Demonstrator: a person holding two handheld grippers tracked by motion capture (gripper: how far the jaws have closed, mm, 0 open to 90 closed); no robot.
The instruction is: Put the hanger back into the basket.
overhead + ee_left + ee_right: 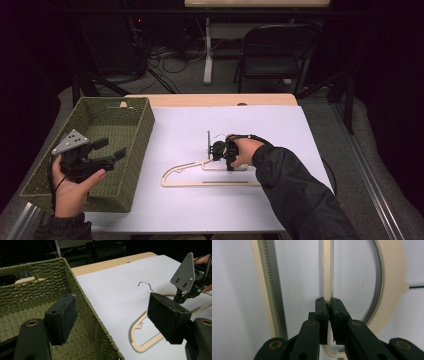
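The right gripper [329, 305] pinches the hanger [210, 178] by its thin bar. Lift it flat and slow. The left gripper [111, 148] waits with jaws wide over the basket [142, 127].

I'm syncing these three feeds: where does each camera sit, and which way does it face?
High view: above the person's side, looking forward and down; forearms, both claws, basket, hanger.
Left gripper view: on the left claw, open, over the basket toward the hanger.
Right gripper view: on the right claw, pinching the hanger.
Shared: the hanger.
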